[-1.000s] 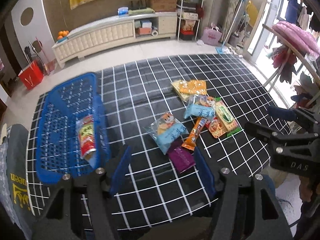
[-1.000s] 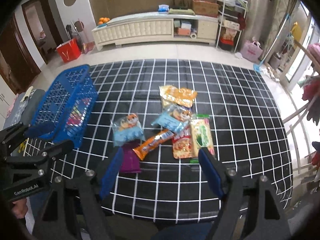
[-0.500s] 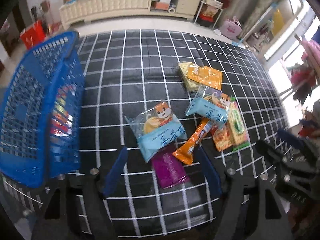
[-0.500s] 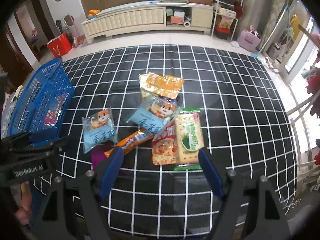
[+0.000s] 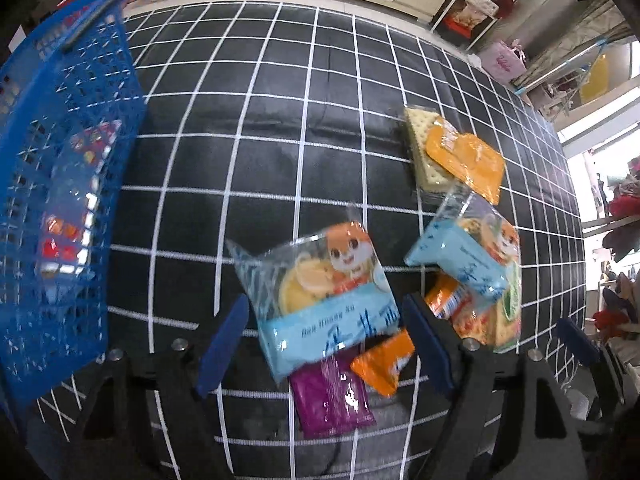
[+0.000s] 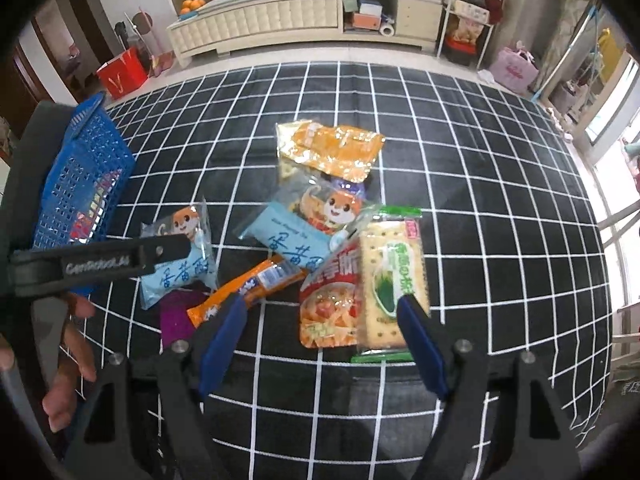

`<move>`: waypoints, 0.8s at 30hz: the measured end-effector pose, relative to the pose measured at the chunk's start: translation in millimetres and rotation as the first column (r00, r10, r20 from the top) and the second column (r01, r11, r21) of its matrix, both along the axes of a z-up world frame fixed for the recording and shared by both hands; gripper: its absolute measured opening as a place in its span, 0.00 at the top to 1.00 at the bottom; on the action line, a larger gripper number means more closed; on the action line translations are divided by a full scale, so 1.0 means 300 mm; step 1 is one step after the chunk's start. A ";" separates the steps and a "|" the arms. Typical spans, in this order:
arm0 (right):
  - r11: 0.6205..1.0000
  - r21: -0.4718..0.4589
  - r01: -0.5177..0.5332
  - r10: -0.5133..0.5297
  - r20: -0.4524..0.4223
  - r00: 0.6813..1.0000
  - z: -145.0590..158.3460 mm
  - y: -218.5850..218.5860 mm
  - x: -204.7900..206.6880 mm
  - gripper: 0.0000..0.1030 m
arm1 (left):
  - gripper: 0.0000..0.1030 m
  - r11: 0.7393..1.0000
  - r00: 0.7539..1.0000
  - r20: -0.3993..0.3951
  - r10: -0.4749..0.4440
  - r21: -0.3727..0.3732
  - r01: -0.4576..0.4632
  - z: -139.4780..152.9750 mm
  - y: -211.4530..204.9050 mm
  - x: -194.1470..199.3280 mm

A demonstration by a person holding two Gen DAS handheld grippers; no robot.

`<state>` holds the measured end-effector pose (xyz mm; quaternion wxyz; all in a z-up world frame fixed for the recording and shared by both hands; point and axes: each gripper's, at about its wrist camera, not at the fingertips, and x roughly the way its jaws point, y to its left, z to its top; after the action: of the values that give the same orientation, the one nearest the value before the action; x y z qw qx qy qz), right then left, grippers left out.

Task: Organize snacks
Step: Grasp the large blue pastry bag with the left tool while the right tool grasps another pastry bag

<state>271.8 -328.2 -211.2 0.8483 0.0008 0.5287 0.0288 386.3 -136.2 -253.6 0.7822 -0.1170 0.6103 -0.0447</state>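
Observation:
A pile of snack packs lies on the black checked cloth [image 5: 280, 128]. My left gripper [image 5: 324, 344] hangs over the pile, its jaws opening. A light-blue squirrel pack [image 5: 320, 292] shows between its fingers, with the pads clear of it. A purple pack [image 5: 330, 396] and an orange stick pack [image 5: 384, 360] lie just below that. My right gripper [image 6: 322, 340] is open above a red-orange noodle pack [image 6: 332, 300] and a green cracker pack [image 6: 390, 272], holding nothing. The blue basket [image 5: 68, 120] at the left holds a red pack [image 5: 68, 232].
A second light-blue pack [image 6: 304, 224] and an orange pouch [image 6: 336, 148] lie farther back in the pile. A person's hand [image 6: 68, 360] grips the left tool at the lower left. A white cabinet [image 6: 280, 20] and shelves stand beyond the cloth's far edge.
The left gripper has dropped toward the pile, rolled, and spread its jaws wider; the basket slid to the left of its view. The right gripper has sunk closer to the noodle and cracker packs.

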 end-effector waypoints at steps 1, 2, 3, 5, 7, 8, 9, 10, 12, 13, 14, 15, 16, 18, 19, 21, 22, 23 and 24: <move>1.000 0.004 -0.002 0.002 -0.004 1.000 -0.008 0.000 0.003 0.21 | 0.25 1.000 1.000 -0.003 -0.003 0.002 0.003 -0.006 -0.001 0.010; 1.000 0.007 -0.003 0.003 -0.008 1.000 -0.014 -0.001 0.004 0.21 | 0.25 1.000 1.000 -0.007 -0.003 0.010 0.004 -0.014 -0.004 0.021; 1.000 0.011 -0.003 0.003 -0.012 1.000 -0.021 -0.002 0.004 0.21 | 0.25 1.000 1.000 0.001 -0.003 0.024 0.003 -0.019 -0.009 0.032; 1.000 0.017 -0.002 0.002 -0.023 1.000 -0.035 -0.005 0.005 0.21 | 0.25 0.999 1.000 0.023 -0.008 0.041 0.007 -0.019 -0.019 0.049; 1.000 0.024 0.002 -0.001 -0.031 1.000 -0.044 -0.010 0.004 0.21 | 0.25 0.999 1.000 0.029 -0.003 0.050 0.002 -0.020 -0.022 0.062; 1.000 0.027 0.004 -0.003 -0.034 0.999 -0.047 -0.013 0.003 0.21 | 0.25 0.999 1.000 0.023 -0.001 0.052 -0.001 -0.025 -0.021 0.067; 1.000 0.030 0.006 -0.005 -0.037 0.999 -0.049 -0.016 0.000 0.21 | 0.25 0.998 1.000 0.013 0.003 0.062 -0.003 -0.032 -0.020 0.071; 0.999 0.032 0.006 -0.005 -0.038 0.999 -0.048 -0.019 -0.001 0.21 | 0.25 0.998 1.000 0.011 0.000 0.064 -0.001 -0.031 -0.020 0.071; 0.999 0.036 0.008 -0.007 -0.034 0.999 -0.043 -0.026 -0.008 0.21 | 0.25 0.998 1.000 0.017 -0.023 0.053 0.022 -0.020 -0.017 0.061; 0.999 0.039 0.008 -0.007 -0.033 0.999 -0.041 -0.027 -0.005 0.21 | 0.25 0.998 0.999 0.023 -0.039 0.055 0.037 -0.013 -0.018 0.055; 0.999 0.042 0.008 -0.007 -0.032 0.999 -0.039 -0.028 -0.007 0.21 | 0.25 0.996 0.997 0.033 -0.063 0.060 0.061 -0.006 -0.020 0.048; 0.999 0.045 0.008 -0.007 -0.030 1.000 -0.037 -0.029 -0.008 0.21 | 0.25 0.991 0.994 0.043 -0.099 0.095 0.094 0.001 -0.029 0.040; 0.999 0.047 0.009 -0.008 -0.029 1.000 -0.037 -0.028 -0.007 0.21 | 0.25 0.984 0.992 0.039 -0.121 0.134 0.115 0.000 -0.039 0.038; 0.999 0.053 0.010 -0.008 -0.028 1.000 -0.038 -0.022 -0.007 0.21 | 0.20 0.971 0.986 0.015 -0.164 0.180 0.159 -0.016 -0.071 0.041; 0.998 0.057 0.008 -0.007 -0.028 1.000 -0.038 -0.020 -0.008 0.21 | 0.19 0.969 0.984 0.004 -0.178 0.175 0.175 -0.025 -0.078 0.043; 0.998 0.060 0.004 -0.002 -0.029 1.000 -0.041 -0.014 -0.008 0.21 | 0.19 0.969 0.982 -0.006 -0.187 0.164 0.185 -0.037 -0.084 0.047; 0.998 0.060 0.001 0.000 -0.031 1.000 -0.044 -0.011 -0.009 0.21 | 0.19 0.971 0.983 -0.010 -0.183 0.154 0.182 -0.047 -0.084 0.053; 0.998 0.060 0.000 0.002 -0.033 0.999 -0.047 -0.008 -0.010 0.21 | 0.19 0.973 0.984 -0.015 -0.180 0.142 0.180 -0.055 -0.084 0.055; 0.998 0.060 -0.002 0.004 -0.035 0.999 -0.050 -0.008 -0.011 0.21 | 0.19 0.974 0.983 -0.020 -0.182 0.133 0.183 -0.066 -0.083 0.057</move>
<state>268.6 -330.8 -226.1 0.8386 0.0258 0.5422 0.0459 403.5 -161.1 -273.6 0.7784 -0.0078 0.6233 -0.0749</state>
